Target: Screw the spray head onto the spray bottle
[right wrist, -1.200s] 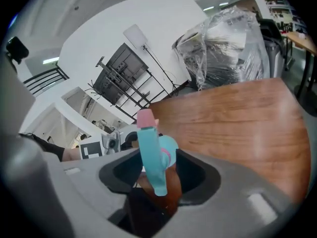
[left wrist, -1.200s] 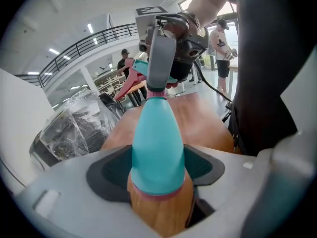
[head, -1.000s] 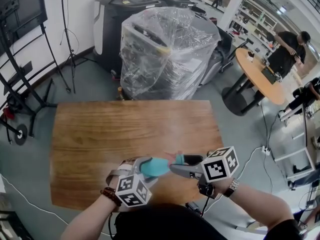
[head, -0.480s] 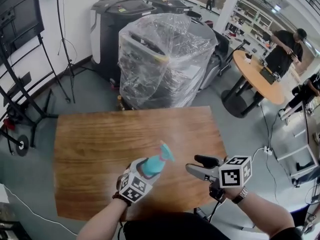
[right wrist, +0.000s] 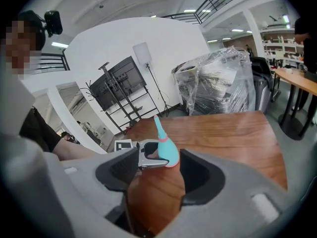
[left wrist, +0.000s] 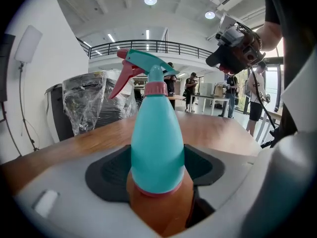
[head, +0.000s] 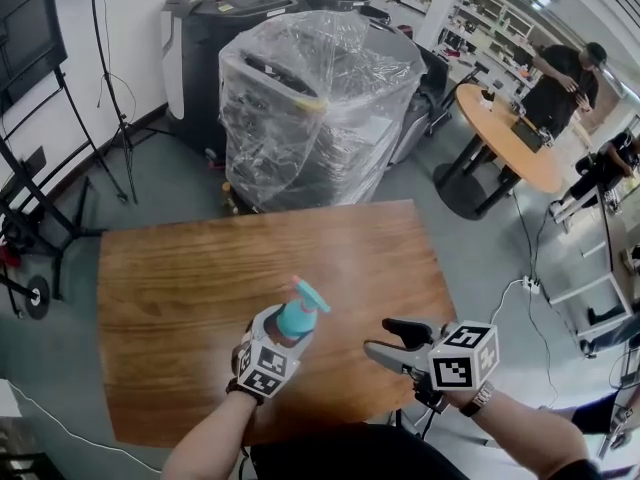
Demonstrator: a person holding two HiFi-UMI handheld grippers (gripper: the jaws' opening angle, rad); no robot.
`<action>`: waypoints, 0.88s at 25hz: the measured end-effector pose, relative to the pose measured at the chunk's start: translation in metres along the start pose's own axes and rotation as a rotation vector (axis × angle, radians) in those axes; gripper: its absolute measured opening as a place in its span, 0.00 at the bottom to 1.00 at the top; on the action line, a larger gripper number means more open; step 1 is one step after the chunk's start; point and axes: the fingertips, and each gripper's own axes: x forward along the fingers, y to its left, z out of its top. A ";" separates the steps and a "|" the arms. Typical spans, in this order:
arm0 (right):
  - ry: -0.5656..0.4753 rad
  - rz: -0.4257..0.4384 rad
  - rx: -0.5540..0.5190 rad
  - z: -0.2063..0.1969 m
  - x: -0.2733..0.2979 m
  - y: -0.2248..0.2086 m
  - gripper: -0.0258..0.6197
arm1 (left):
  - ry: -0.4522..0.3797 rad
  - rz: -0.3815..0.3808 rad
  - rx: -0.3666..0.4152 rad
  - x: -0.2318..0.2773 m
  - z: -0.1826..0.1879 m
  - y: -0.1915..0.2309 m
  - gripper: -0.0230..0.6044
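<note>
A teal spray bottle (head: pixel 292 319) with a pink collar stands nearly upright over the wooden table (head: pixel 190 268). Its teal spray head (head: pixel 309 295) with a red trigger (left wrist: pixel 120 81) sits on the neck. My left gripper (head: pixel 283 332) is shut on the bottle's lower body (left wrist: pixel 156 148), pads against both sides. In the right gripper view the bottle (right wrist: pixel 166 148) shows beyond my jaws, held by the left gripper (right wrist: pixel 141 158). Whether its base touches the table I cannot tell. My right gripper (head: pixel 380 336) hovers to the right of the bottle, apart from it, open with nothing between its fingers.
A plastic-wrapped machine (head: pixel 310 98) and dark bins (head: pixel 205 28) stand behind the table's far edge. A round orange table (head: pixel 505 133) with people beside it is at the far right. Light stands and a black rack (head: pixel 30 183) line the left wall.
The bottle swung from lying sideways toward the right gripper to nearly upright and moved left and down. The right gripper drew away from the spray head to the right, its jaws empty.
</note>
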 end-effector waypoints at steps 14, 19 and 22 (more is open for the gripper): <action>-0.036 0.050 0.006 -0.012 0.031 0.019 0.41 | 0.069 0.006 0.027 -0.020 -0.011 0.003 0.67; -0.078 0.004 -0.048 -0.020 0.035 0.015 0.05 | 0.026 0.108 -0.057 -0.072 0.014 0.008 0.48; -0.116 0.017 -0.086 -0.013 0.042 0.022 0.03 | -0.045 0.153 -0.121 -0.101 0.047 0.000 0.17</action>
